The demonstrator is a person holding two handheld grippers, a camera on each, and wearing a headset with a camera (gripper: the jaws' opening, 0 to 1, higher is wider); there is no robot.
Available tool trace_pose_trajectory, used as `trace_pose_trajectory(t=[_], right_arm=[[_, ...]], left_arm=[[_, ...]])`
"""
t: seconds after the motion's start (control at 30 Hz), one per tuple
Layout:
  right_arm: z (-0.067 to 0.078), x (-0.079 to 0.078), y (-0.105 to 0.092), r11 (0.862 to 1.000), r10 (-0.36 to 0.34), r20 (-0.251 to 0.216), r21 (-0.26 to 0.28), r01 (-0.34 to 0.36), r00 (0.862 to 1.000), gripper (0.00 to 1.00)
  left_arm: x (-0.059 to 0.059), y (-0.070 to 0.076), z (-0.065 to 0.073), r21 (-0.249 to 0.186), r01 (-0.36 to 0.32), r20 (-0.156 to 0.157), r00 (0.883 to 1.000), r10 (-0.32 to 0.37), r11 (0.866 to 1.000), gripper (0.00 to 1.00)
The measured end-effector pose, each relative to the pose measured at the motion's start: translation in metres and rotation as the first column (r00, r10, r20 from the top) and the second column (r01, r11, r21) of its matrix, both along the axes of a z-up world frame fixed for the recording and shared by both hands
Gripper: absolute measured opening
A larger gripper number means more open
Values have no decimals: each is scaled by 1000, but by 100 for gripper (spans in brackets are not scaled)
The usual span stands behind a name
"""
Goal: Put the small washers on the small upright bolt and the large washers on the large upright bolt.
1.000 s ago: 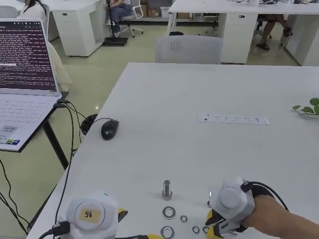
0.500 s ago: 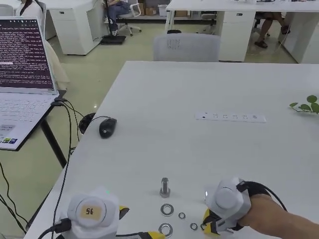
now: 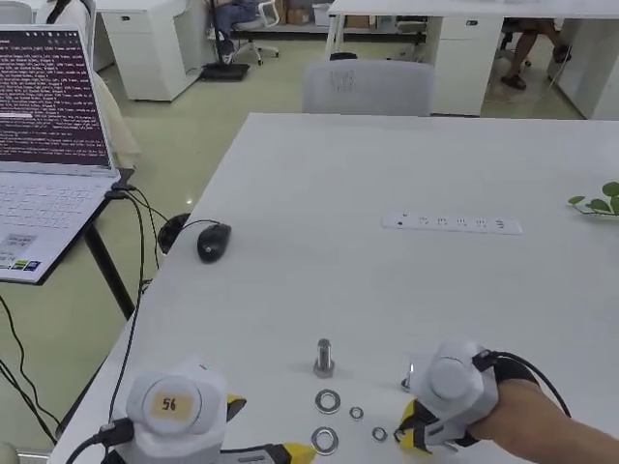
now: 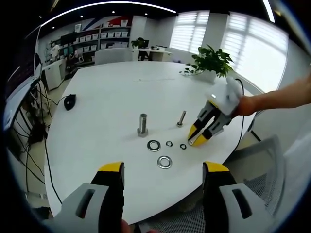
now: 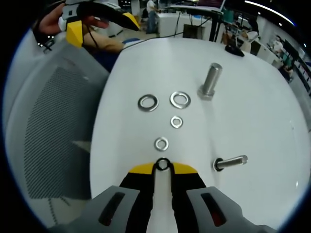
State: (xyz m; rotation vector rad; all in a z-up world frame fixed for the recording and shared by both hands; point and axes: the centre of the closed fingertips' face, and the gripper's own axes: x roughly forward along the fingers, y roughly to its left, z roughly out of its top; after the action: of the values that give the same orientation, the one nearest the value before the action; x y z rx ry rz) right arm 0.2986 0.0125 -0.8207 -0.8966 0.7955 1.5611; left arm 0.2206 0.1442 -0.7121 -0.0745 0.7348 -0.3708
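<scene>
A small washer [image 5: 163, 164] sits pinched between the nearly closed tips of the right gripper [image 5: 163, 168], low on the table [image 5: 262, 121] and near the small bolt [image 5: 231, 162]. Two other small washers [image 5: 161, 143] and two large washers [image 5: 147, 103] lie loose beyond, by the large bolt [image 5: 210, 81]. Both bolts are bare. The left gripper [image 4: 163, 168] hangs wide open and empty. The step looks like the first pickup. Next, the washer needs lifting, centring over the small bolt and lowering.

Shiny metal washers [image 5: 180, 99] and bolts [image 5: 210, 81] on a matt white tabletop [image 3: 387, 174].
</scene>
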Motion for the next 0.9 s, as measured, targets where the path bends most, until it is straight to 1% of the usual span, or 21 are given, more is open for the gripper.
trace_pose_trajectory(t=[0.13, 0.27, 0.43, 0.57, 0.73, 0.9], right_arm=[[4, 4, -3, 1000, -25, -1, 10, 25, 1000, 13], [12, 12, -8, 997, -74, -5, 33, 74, 997, 13], [21, 21, -15, 993, -105, 8, 46, 105, 994, 13], [34, 37, -21, 988, -140, 37, 63, 137, 989, 13], [53, 56, -19, 980, -178, 64, 98, 171, 982, 13], [66, 69, -13, 979, -180, 91, 117, 169, 980, 13]], left_arm=[[1, -1, -1, -2, 1, 0, 1000, -1, 1000, 65], [1, -1, 0, -5, 3, 0, 1000, -3, 1000, 65], [1, -2, -1, -6, 4, -1, 1000, -4, 1000, 65], [2, -2, -2, -8, 4, -1, 1000, -4, 1000, 65], [3, -3, -1, -8, 8, 0, 1000, -8, 1000, 65], [3, -4, -1, -7, 12, 0, 1000, -12, 1000, 65]])
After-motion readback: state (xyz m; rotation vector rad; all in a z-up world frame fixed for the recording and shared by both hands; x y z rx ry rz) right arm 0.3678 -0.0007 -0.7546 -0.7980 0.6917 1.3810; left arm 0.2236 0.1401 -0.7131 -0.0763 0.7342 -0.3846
